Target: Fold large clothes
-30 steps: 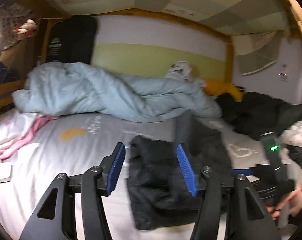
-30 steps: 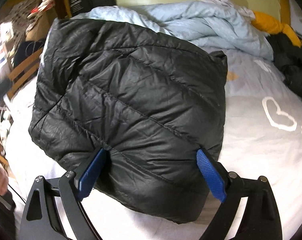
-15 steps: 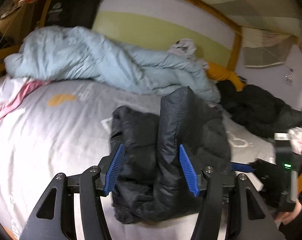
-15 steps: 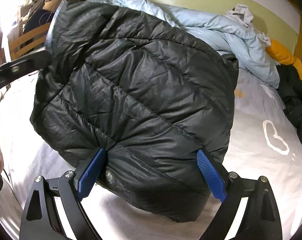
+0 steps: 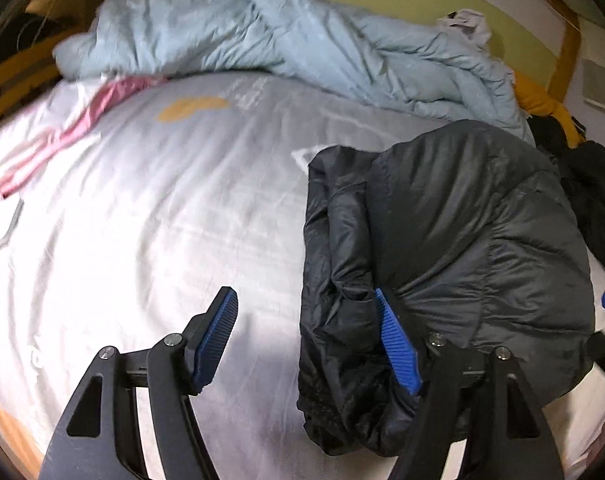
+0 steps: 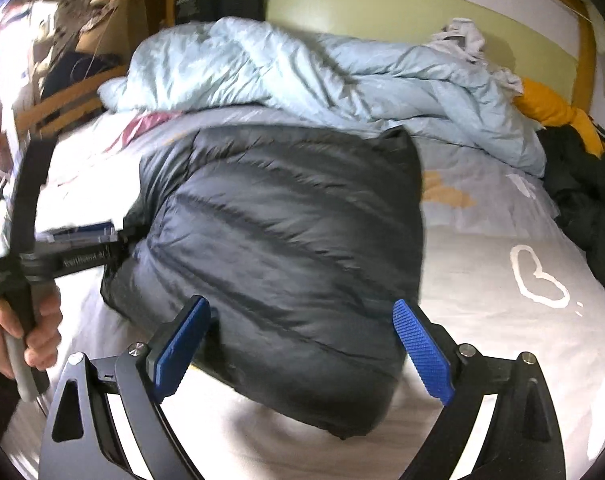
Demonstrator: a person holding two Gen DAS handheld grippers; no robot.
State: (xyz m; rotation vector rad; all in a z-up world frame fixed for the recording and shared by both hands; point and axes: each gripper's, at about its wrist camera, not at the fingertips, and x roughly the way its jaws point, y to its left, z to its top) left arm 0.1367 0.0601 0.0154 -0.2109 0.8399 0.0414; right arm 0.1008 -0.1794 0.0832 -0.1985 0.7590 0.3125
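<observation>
1. The black puffer jacket lies folded into a compact bundle on the bed sheet, centre of the right wrist view, right half of the left view.
2. The left gripper has just been opening; jaws apart, mostly bare sheet between them, its right pad against the jacket's edge.
3. The right gripper is spread wide around the bundle's near edge; I cannot tell whether it grips.
4. Judged left: tidying the loose left flap.

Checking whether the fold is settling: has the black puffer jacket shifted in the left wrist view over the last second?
Yes. The black puffer jacket now sits right of the left gripper, whose jaws have just been opening; earlier it lay between them.
</observation>
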